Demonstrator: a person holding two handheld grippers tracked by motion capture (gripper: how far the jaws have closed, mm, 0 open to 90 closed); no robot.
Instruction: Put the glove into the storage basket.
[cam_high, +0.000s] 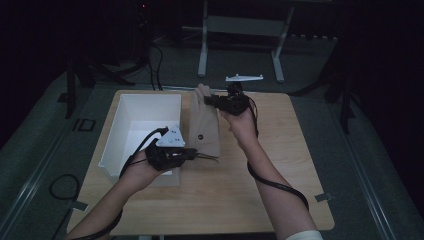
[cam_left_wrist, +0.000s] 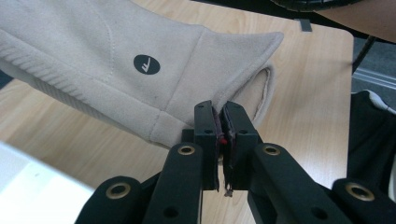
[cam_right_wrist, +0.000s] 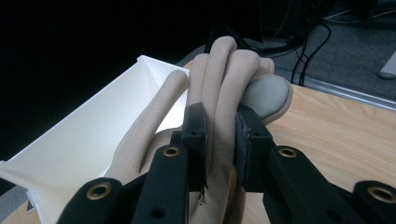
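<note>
A beige glove with a round black logo is held stretched above the wooden table, just right of a white bin. My right gripper is shut on the glove's fingers at the far end, close to the bin's white wall. Nearer to me, my left gripper is shut on the cuff edge of the glove, its jaws nearly together on the thin cloth by the cuff opening.
The bin stands on the table's left half, open at the top. A white flat part lies on the floor beyond the table's far edge, near a metal frame. Cables trail from both grippers.
</note>
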